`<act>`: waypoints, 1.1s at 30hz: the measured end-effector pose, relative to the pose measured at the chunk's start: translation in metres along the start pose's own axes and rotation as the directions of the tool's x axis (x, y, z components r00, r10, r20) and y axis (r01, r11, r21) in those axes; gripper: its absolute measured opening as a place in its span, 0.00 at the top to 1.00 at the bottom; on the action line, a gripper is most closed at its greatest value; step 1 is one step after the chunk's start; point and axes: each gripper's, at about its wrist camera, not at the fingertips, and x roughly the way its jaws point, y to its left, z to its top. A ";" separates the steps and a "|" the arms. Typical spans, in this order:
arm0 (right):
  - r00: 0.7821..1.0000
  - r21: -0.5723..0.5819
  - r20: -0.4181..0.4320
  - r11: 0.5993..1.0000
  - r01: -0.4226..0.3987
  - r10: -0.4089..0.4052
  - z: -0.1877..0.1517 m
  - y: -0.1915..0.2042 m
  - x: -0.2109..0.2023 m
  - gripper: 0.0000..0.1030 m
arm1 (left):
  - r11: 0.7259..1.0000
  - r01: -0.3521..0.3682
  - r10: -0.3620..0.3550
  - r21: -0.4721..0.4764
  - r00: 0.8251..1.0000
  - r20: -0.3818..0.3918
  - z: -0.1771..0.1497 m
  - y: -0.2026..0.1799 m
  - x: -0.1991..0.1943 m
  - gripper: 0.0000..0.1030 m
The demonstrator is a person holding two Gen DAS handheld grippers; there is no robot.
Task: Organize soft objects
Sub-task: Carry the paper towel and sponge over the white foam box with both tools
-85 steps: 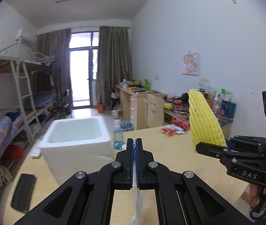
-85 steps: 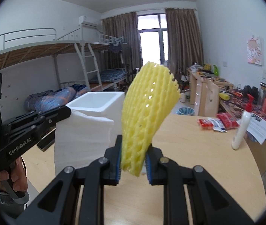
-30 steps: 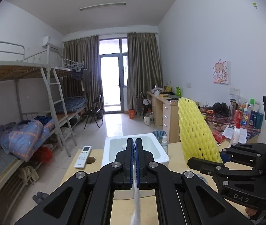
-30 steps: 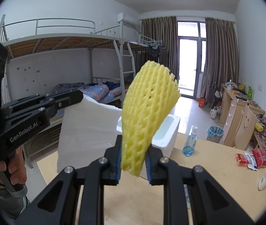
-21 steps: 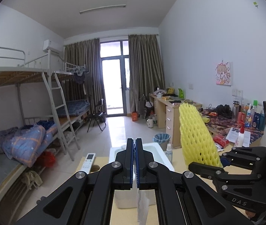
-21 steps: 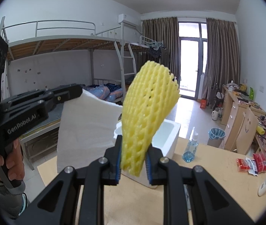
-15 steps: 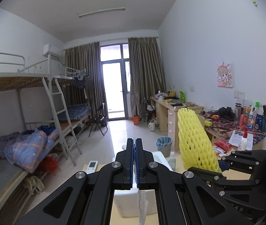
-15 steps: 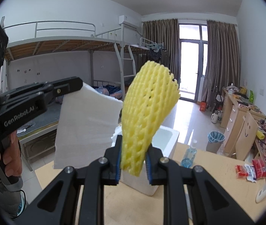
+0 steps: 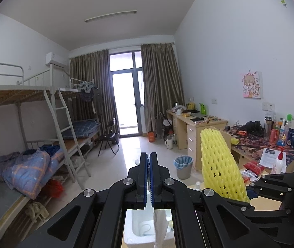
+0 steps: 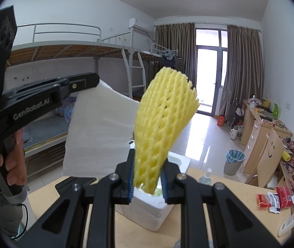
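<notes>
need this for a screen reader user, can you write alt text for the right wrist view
The right hand-held gripper clamps a yellow foam net sleeve upright above a white foam box on a wooden table. To its left, the left hand-held gripper holds a white foam sheet hanging down; a dorm room with bunk beds lies behind.

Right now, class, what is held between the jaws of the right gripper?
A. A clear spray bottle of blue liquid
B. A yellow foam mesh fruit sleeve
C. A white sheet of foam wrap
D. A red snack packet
B: in the right wrist view the right gripper is closed on the lower end of the yellow foam mesh fruit sleeve, which stands up between its jaws.
</notes>
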 end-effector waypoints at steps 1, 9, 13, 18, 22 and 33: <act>1.000 -0.001 -0.004 1.000 0.001 -0.001 0.000 -0.001 0.003 0.76 | 1.000 0.001 -0.001 -0.001 1.000 0.000 0.001 0.001 0.004 0.98; 1.000 -0.003 -0.029 1.000 0.005 -0.005 0.000 -0.005 0.020 0.76 | 0.999 0.026 -0.027 -0.028 0.998 -0.048 -0.008 0.008 0.050 0.98; 0.999 0.002 -0.051 1.000 0.011 -0.011 -0.001 -0.007 0.029 0.76 | 0.997 0.047 -0.052 -0.053 0.993 -0.105 -0.021 0.012 0.077 0.98; 0.997 0.011 -0.069 1.000 0.016 -0.016 -0.002 -0.009 0.035 0.76 | 0.996 0.063 -0.074 -0.064 0.980 -0.187 -0.041 0.013 0.101 0.98; 0.997 0.017 -0.081 1.000 0.020 -0.019 -0.001 -0.010 0.038 0.76 | 0.994 0.075 -0.091 -0.076 0.966 -0.243 -0.054 0.014 0.114 0.98; 0.996 0.029 -0.087 0.999 0.019 -0.016 0.005 -0.018 0.042 0.76 | 0.991 0.095 -0.123 -0.099 0.935 -0.332 -0.078 0.011 0.136 0.98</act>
